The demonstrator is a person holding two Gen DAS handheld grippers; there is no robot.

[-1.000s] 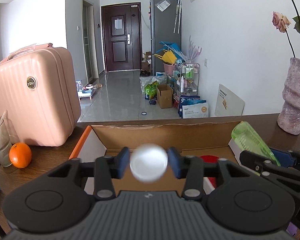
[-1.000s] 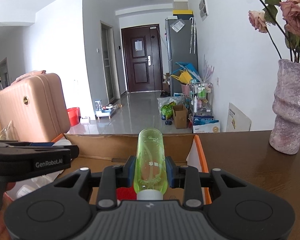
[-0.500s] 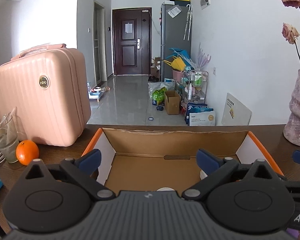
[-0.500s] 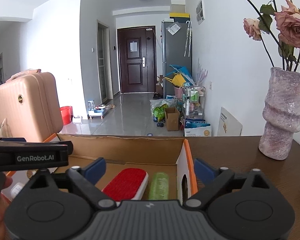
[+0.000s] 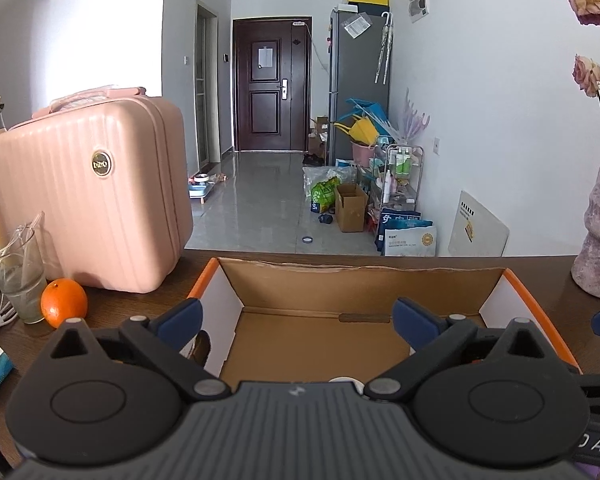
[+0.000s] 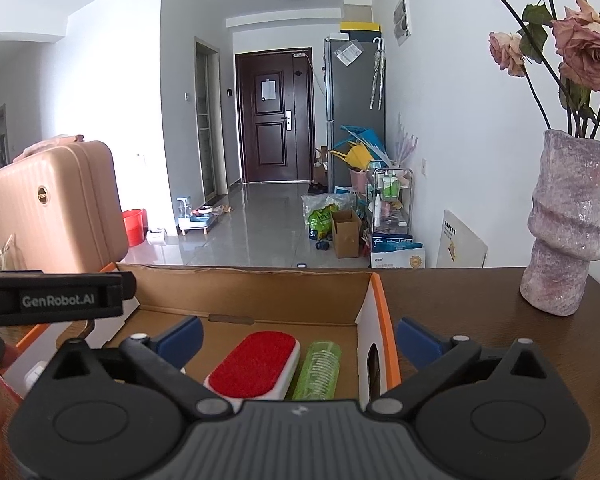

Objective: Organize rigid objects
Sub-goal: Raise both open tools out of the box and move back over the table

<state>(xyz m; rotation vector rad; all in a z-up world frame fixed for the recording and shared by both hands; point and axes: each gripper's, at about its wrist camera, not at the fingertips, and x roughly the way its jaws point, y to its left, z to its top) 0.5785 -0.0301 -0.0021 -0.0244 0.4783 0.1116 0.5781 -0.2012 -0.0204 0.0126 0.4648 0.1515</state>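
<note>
Green bottle (image 6: 317, 370) dropped beside red brush (image 6: 256, 366), box wall (image 6: 367, 344) alongside.

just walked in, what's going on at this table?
A person is sorting items into a cardboard box with a hand-held gripper in each hand. Both the left hand-held gripper and the right hand-held gripper have just been opening and now stand wide, with nothing between the jaws. A green bottle lies in the box beside a red-topped brush. An orange and a pink suitcase sit outside it.
</note>
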